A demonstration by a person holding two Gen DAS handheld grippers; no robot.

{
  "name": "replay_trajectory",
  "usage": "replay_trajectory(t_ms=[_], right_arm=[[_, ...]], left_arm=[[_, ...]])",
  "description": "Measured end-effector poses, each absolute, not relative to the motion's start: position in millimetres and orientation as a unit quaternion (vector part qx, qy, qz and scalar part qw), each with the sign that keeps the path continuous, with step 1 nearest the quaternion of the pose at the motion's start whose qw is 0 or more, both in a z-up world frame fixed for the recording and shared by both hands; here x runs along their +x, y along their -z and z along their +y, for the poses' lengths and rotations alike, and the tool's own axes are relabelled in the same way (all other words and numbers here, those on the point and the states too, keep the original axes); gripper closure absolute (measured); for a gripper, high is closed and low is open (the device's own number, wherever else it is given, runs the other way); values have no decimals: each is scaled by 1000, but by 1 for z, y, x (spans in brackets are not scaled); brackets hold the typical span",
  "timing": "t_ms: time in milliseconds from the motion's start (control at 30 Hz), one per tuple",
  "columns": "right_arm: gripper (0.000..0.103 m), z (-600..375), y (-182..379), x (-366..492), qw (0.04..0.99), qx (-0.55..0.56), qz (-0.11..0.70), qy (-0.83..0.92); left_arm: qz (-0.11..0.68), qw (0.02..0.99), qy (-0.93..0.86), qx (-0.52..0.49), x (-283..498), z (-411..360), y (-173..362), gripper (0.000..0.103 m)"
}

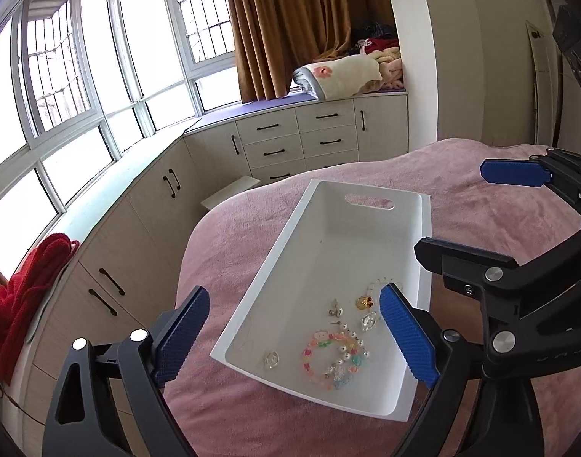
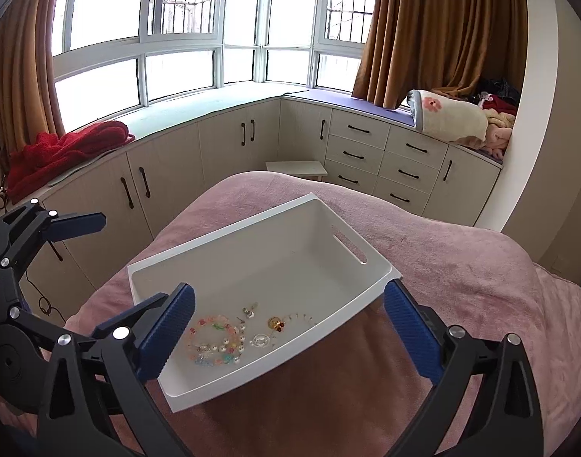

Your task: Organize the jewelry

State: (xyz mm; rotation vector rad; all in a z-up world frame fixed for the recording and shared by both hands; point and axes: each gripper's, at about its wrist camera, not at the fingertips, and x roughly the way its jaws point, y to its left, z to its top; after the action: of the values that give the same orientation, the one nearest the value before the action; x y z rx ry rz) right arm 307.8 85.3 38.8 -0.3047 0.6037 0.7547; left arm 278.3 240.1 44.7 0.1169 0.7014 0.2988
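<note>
A white plastic bin (image 1: pixel 275 266) (image 2: pixel 229 224) stands on the pink bed. Inside it lie several jewelry pieces: a colourful bead bracelet (image 1: pixel 324 358) (image 2: pixel 214 342), a pearl string (image 1: pixel 351 342), small earrings (image 1: pixel 336 306) (image 2: pixel 250 310), a gold brooch (image 1: pixel 362 302) (image 2: pixel 277 323) and a clear pendant (image 1: pixel 369 321) (image 2: pixel 260 341). My left gripper (image 1: pixel 296 337) is open and empty, just above the bin's near end. My right gripper (image 2: pixel 290 333) is open and empty over the bin's near edge; it also shows in the left wrist view (image 1: pixel 480 209), to the right of the bin.
The pink bedspread (image 2: pixel 461 285) surrounds the bin. Beige cabinets (image 2: pixel 229 141) run under the bay window. A red garment (image 2: pixel 65 148) lies on the sill, folded blankets (image 2: pixel 454 122) at the right. A small white stool (image 2: pixel 296 168) stands beyond the bed.
</note>
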Motion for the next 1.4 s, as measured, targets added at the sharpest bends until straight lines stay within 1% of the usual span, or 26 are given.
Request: replay_trajectory(t_ms=[100, 233, 367, 633, 967, 1400], right_arm=[[5, 77, -37, 298, 881, -133, 281, -356], [5, 65, -28, 290, 883, -120, 285, -352], [5, 57, -14, 282, 888, -118, 285, -342], [5, 48, 9, 273, 890, -115, 291, -331], [5, 48, 7, 272, 891, -120, 287, -329], [5, 48, 2, 273, 891, -131, 289, -325]], left_arm=[[329, 930, -153, 63, 267, 237, -44, 11], [323, 933, -152, 41, 255, 240, -38, 11], [328, 932, -152, 18, 245, 243, -24, 11], [330, 930, -164, 6, 233, 245, -1, 11], [320, 935, -154, 11, 232, 240, -2, 11], [327, 932, -153, 11, 233, 239, -4, 11]])
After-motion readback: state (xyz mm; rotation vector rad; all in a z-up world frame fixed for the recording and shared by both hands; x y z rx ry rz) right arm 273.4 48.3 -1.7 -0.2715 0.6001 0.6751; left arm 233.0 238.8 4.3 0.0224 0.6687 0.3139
